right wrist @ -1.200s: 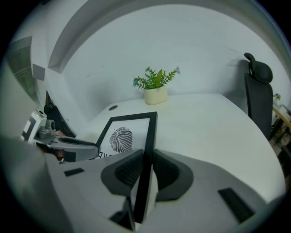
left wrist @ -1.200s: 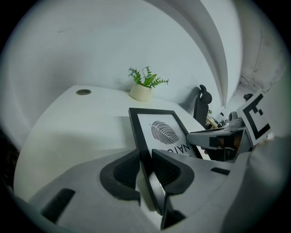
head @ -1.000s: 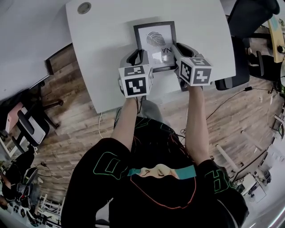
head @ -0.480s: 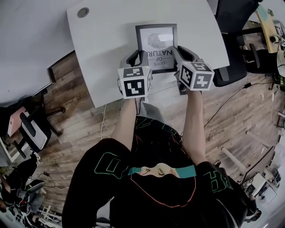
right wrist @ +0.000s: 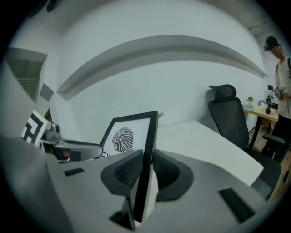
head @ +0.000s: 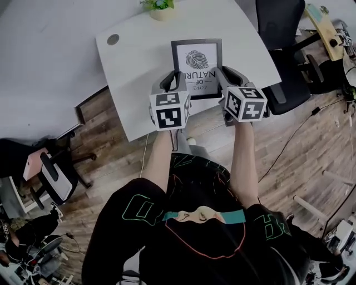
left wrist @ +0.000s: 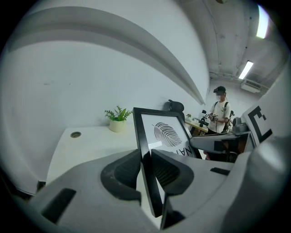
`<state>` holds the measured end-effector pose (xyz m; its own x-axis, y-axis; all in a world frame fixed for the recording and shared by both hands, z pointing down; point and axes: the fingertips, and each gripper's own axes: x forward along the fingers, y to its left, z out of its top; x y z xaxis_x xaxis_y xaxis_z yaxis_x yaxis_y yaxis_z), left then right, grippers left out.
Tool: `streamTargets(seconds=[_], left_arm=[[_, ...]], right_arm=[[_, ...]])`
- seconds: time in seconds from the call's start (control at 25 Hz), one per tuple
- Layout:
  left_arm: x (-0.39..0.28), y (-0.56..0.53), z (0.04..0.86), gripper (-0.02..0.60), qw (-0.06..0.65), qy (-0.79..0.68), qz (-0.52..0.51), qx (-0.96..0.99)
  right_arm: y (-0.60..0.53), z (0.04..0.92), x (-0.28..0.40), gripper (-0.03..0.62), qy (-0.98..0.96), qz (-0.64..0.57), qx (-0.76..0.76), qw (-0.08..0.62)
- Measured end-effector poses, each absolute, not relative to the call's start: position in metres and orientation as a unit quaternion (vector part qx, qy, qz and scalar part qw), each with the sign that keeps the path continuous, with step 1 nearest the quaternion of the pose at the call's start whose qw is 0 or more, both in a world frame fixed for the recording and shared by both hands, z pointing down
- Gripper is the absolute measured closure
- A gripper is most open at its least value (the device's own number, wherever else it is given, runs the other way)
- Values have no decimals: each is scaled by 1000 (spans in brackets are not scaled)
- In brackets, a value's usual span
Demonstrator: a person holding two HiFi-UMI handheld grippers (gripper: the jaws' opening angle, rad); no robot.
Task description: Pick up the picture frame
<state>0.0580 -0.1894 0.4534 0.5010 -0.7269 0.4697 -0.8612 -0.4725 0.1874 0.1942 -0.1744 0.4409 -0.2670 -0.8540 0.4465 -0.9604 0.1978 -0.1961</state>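
The picture frame (head: 197,62) is black-edged with a leaf print and lettering, and it hangs above the white desk (head: 139,72), tilted up. My left gripper (head: 179,78) is shut on its left edge and my right gripper (head: 220,69) is shut on its right edge. In the left gripper view the frame's black edge (left wrist: 146,159) stands pinched between the two pads. The right gripper view shows the other edge (right wrist: 148,159) clamped the same way, with the print (right wrist: 122,139) facing left.
A small potted plant (head: 158,6) sits at the desk's far edge, and a round cable hole (head: 113,39) at its left corner. A black office chair (head: 281,42) stands right of the desk. Wooden floor with cables lies below. A person (left wrist: 221,111) stands far off.
Both grippers have risen with the frame held between them. The frame has lifted off the desk and tipped up, so the lettering now shows fully.
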Motion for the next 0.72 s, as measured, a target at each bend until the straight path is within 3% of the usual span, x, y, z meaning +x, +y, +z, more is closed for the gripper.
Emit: streamTargets(seconds=[0.72], left_arm=[[69,-189,360,509,111,-465,94,873]], right_arm=[[-162,347,206,520,-774,127,619,44]])
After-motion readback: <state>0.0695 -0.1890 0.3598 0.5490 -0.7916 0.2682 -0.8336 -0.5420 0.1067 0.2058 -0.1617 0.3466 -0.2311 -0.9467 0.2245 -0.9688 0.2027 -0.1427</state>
